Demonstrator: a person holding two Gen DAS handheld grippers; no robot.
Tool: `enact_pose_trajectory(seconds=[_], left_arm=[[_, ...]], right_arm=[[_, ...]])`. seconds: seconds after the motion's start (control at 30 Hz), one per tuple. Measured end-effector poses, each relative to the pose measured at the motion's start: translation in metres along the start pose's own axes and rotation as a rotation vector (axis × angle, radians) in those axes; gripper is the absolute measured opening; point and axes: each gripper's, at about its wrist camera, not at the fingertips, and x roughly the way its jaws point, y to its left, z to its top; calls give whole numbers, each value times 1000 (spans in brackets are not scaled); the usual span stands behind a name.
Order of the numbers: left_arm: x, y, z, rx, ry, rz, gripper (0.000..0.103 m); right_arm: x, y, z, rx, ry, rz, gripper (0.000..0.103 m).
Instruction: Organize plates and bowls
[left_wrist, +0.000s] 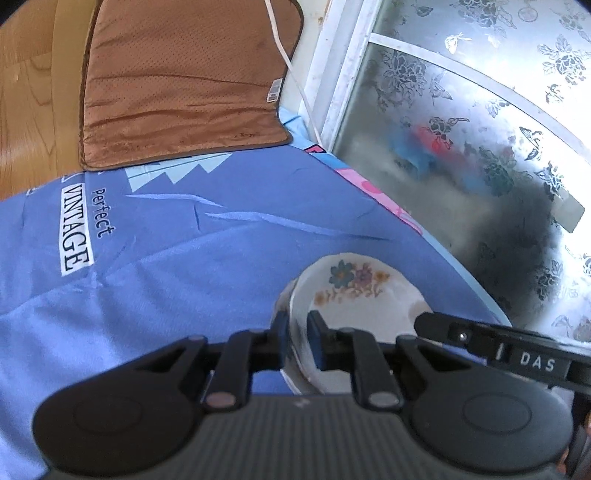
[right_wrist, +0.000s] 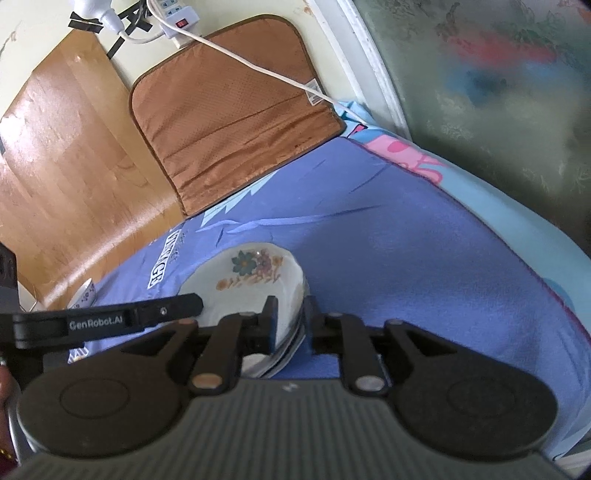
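A stack of white plates with a flower print (left_wrist: 354, 291) (right_wrist: 243, 277) rests on the blue cloth. My left gripper (left_wrist: 297, 332) is shut on the stack's left rim, one finger inside the top plate and one outside. The right gripper (right_wrist: 291, 321) straddles the opposite rim; a small gap shows between its inner pad and the rim, so it stands open. One finger of the right gripper (left_wrist: 480, 343) reaches over the plate in the left wrist view. In the right wrist view, a finger of the left gripper (right_wrist: 129, 314) does the same.
The blue cloth (left_wrist: 184, 258) carries the words "Perfect VINTAGE". A brown mat (left_wrist: 177, 92) (right_wrist: 236, 122) leans at the far end, crossed by a white cable (right_wrist: 258, 70) from a power strip (right_wrist: 173, 11). Frosted floral glass (left_wrist: 480, 147) lines the right side. A wooden panel (right_wrist: 66, 166) stands left.
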Motion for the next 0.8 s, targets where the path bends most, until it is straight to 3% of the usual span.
enact_pose_trajectory(seconds=[0.3,0.53,0.8], left_arm=[[-21,20,-3,-24,-41,38,13],[-47,45,-18,-7,-89,127,13],[-82,94,-38,-48,-145,263,13]], right_arm=[[-6,13,3,-40,-40,-5,23],[-6,45,4,-97,-54,46,23],[24,97,-7,-149,19,134,23]])
